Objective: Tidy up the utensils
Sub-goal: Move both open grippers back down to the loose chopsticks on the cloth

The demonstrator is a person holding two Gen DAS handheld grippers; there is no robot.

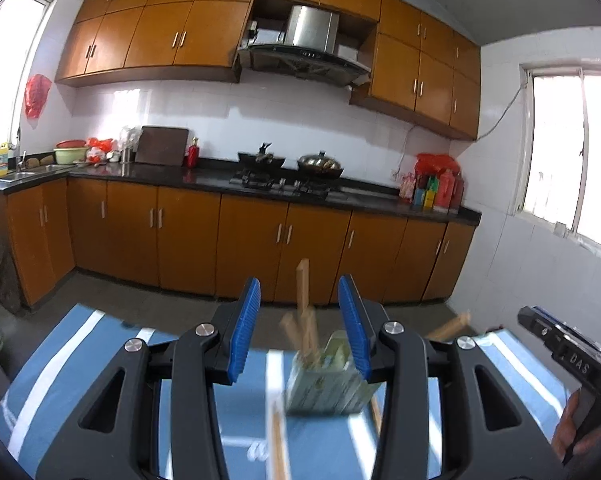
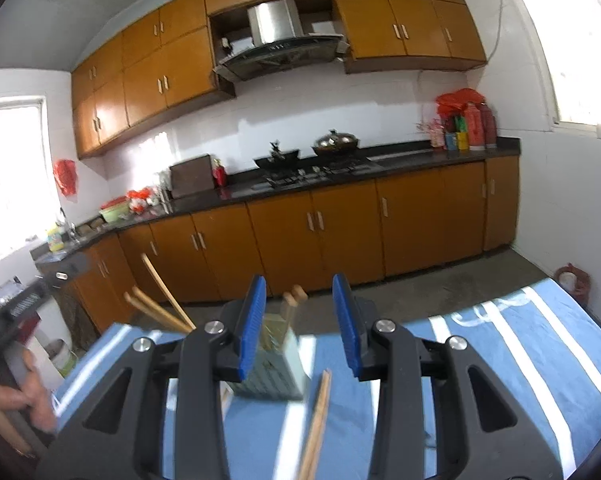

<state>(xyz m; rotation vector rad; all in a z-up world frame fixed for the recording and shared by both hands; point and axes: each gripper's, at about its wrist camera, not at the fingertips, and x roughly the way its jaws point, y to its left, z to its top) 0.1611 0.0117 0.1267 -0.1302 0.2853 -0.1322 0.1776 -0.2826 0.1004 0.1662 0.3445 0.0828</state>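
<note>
A pale green slotted utensil holder stands on a blue cloth with white stripes. Several wooden chopsticks stick up out of it. More chopsticks lie flat on the cloth in front of it. My left gripper is open, its blue pads either side of the holder and nearer the camera. In the right wrist view the holder stands between the open pads of my right gripper. A pair of chopsticks lies on the cloth in front. Both grippers hold nothing.
The right gripper's body shows at the right edge of the left view; the left gripper's body at the left of the right view. Beyond the cloth-covered table's far edge lie bare floor and a row of brown cabinets under a dark counter.
</note>
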